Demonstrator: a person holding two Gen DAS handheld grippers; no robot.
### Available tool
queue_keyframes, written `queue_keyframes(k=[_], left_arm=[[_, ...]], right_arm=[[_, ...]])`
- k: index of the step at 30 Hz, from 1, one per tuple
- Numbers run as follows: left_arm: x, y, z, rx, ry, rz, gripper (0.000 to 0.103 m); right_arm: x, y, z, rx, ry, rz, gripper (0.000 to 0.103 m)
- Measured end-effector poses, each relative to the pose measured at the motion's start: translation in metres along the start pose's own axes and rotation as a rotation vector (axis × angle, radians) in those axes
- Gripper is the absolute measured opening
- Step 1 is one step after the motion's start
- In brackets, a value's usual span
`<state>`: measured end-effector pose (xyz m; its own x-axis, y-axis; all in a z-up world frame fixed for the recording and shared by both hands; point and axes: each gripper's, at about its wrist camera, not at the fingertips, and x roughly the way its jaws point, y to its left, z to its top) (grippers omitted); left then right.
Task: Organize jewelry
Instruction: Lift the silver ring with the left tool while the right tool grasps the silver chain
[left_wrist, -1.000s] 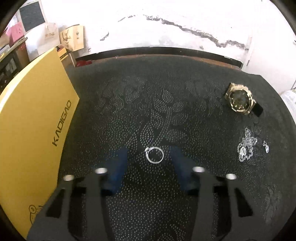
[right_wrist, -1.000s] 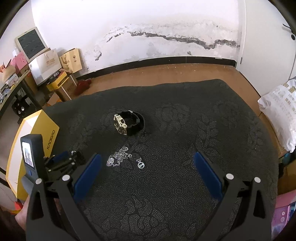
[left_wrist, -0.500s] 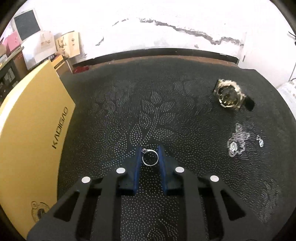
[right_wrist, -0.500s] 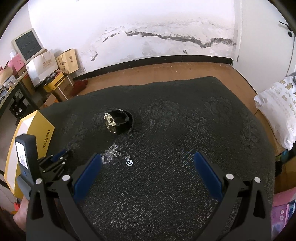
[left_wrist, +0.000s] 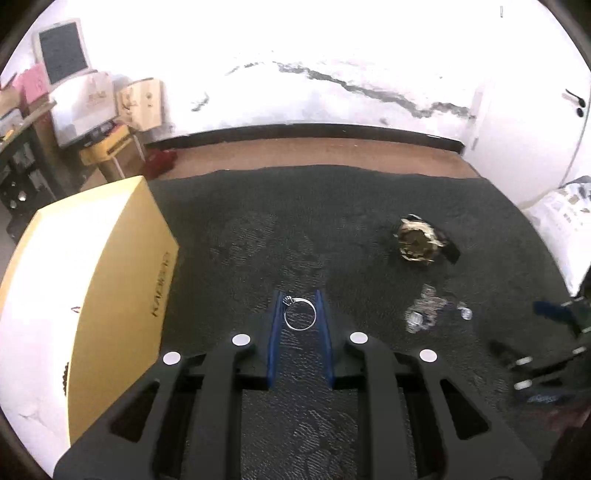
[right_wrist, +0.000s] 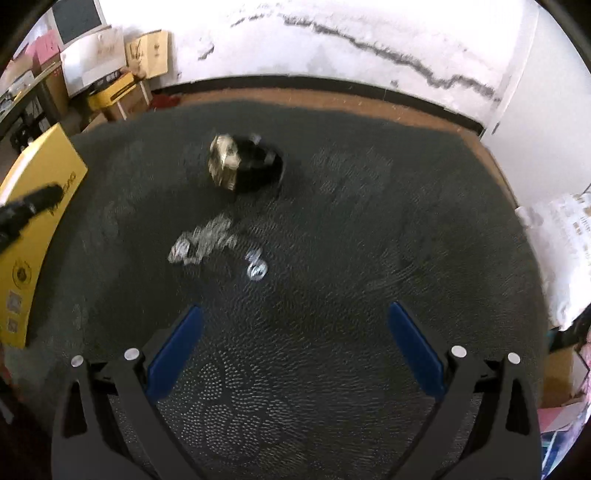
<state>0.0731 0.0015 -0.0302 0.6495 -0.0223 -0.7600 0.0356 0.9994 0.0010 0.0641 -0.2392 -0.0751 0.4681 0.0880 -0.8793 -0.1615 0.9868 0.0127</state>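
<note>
My left gripper (left_wrist: 299, 301) is shut on a thin silver ring (left_wrist: 299, 314) and holds it between its blue pads above the dark patterned cloth (left_wrist: 258, 251). A gold watch with a black strap (left_wrist: 417, 243) lies to the right, and a silver chain (left_wrist: 424, 314) with a small pendant (left_wrist: 466, 314) lies nearer. My right gripper (right_wrist: 295, 336) is open and empty above the cloth, with the chain (right_wrist: 201, 242), pendant (right_wrist: 256, 269) and watch (right_wrist: 243, 164) ahead of it to the left.
A yellow box (left_wrist: 92, 295) stands at the cloth's left edge, also in the right wrist view (right_wrist: 33, 229). Cardboard boxes and a monitor (left_wrist: 62, 51) stand by the back wall. A white bag (right_wrist: 561, 251) lies at the right.
My left gripper closed on the ring and lifted it off the cloth. My right gripper moved forward toward the chain and watch, still open.
</note>
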Motion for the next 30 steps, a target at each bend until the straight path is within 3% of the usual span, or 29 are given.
queue_keyframes(k=[5,10,18,20,21,23,24,25,27,30], left_arm=[[-0.001,0.007,0.006,-0.03,0.006,-0.031,0.019],[-0.006,0.022,0.01,-0.058,0.004,-0.042,0.019],[-0.009,0.042,0.008,-0.089,0.017,-0.041,0.019],[-0.01,0.045,0.008,-0.091,0.018,-0.041,0.019],[-0.01,0.046,0.009,-0.092,0.019,-0.042,0.019],[-0.01,0.046,0.009,-0.09,0.022,-0.04,0.019],[-0.009,0.046,0.008,-0.089,0.023,-0.04,0.019],[-0.009,0.047,0.008,-0.086,0.028,-0.037,0.019],[-0.008,0.047,0.007,-0.086,0.039,-0.039,0.019],[-0.009,0.045,0.004,-0.076,0.048,-0.038,0.019]], right_arm=[[0.025,0.012,-0.004,0.013,0.029,0.037,0.096],[0.044,0.047,0.009,-0.15,0.009,0.038,0.096],[0.063,0.052,0.034,-0.253,-0.037,0.151,0.098],[0.064,0.053,0.036,-0.254,-0.041,0.152,0.093],[0.061,0.056,0.037,-0.255,-0.042,0.154,0.089],[0.055,0.059,0.041,-0.26,-0.062,0.176,0.047],[0.055,0.061,0.042,-0.259,-0.064,0.171,0.037],[0.054,0.065,0.043,-0.26,-0.059,0.17,0.034],[0.054,0.066,0.045,-0.252,-0.045,0.193,0.012],[0.051,0.071,0.049,-0.234,-0.037,0.166,0.01]])
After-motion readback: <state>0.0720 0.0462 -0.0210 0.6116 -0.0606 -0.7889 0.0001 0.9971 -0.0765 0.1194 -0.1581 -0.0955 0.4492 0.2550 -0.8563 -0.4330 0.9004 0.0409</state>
